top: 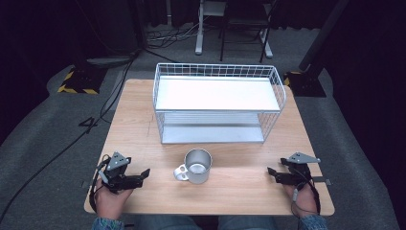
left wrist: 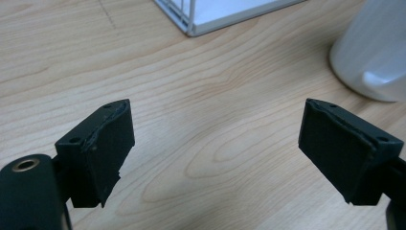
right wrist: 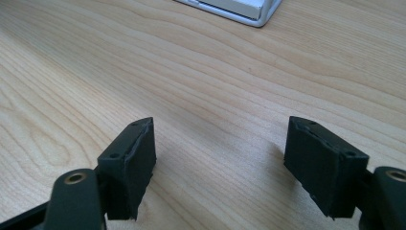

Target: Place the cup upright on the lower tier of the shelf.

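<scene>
The left gripper [top: 139, 176] sits low over the near left part of the counter [top: 139, 129], held in a hand [top: 111, 195] that comes in from the bottom edge. Its jaws stand wide apart with nothing between them; in the left gripper view only bare wood grain lies between the two black pads [left wrist: 109, 143]. The jaws point toward the middle of the counter.

The right gripper [top: 274, 174] is held the same way at the near right, in the other hand [top: 302, 197], with its jaws also spread wide and empty. In the right gripper view, bare wood lies between the gripper's fingers [right wrist: 131, 160], and a corner of the rack's base shows at the top edge.

Between the two grippers, near the middle of the counter's front half, stands a metal mug [top: 196, 166]. It is upright with its open mouth up, and its handle points toward the left and the near edge. It is apart from both grippers, somewhat closer to the left one. In the left gripper view the mug [left wrist: 373, 52] shows blurred at the upper right, beyond the right-hand jaw and clear of it.

Behind the mug, toward the far side of the counter, stands a white wire rack [top: 218, 103] with two levels, a flat white shelf on top and another below. The mug is just in front of it, not touching.
</scene>
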Tool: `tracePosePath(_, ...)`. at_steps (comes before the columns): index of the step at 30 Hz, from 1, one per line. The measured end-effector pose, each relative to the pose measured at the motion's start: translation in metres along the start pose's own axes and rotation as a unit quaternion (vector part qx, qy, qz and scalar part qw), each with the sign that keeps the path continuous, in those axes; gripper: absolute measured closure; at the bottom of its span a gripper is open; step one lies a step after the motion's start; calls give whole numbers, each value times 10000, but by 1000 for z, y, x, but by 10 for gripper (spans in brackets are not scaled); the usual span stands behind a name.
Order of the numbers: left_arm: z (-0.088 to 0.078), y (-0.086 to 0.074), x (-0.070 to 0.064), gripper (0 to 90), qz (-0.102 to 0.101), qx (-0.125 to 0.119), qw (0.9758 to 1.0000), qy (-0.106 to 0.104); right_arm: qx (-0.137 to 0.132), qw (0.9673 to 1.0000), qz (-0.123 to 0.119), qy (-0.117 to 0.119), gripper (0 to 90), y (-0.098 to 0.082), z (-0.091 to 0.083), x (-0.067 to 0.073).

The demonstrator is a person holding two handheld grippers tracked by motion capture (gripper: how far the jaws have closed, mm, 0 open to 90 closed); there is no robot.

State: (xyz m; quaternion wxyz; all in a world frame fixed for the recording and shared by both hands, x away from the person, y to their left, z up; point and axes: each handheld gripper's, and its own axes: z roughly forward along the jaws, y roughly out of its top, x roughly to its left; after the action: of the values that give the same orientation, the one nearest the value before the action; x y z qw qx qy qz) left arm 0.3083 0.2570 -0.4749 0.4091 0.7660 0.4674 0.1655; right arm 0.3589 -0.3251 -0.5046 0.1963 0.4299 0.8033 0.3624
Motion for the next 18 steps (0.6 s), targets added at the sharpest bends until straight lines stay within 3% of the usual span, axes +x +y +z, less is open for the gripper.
tracePosePath(4, -4, 3, -2, 127, 44, -152, 9998, -92, 0, 10000, 0, -1, 265, 0, 0, 0)
tracePosePath(7, -8, 7, -9, 157, 131, -276, 9989, -349, 0, 10000, 1, 0, 265, 0, 0, 0)
tracePosePath(14, -11, 15, -23, 155, 358, -341, 9979, -424, 0, 10000, 0, -3, 265, 0, 0, 0)
tracePosePath(18, -13, 19, -31, 149, 364, -460, 9969, -527, -3, 10000, -5, -4, 265, 0, 0, 0)
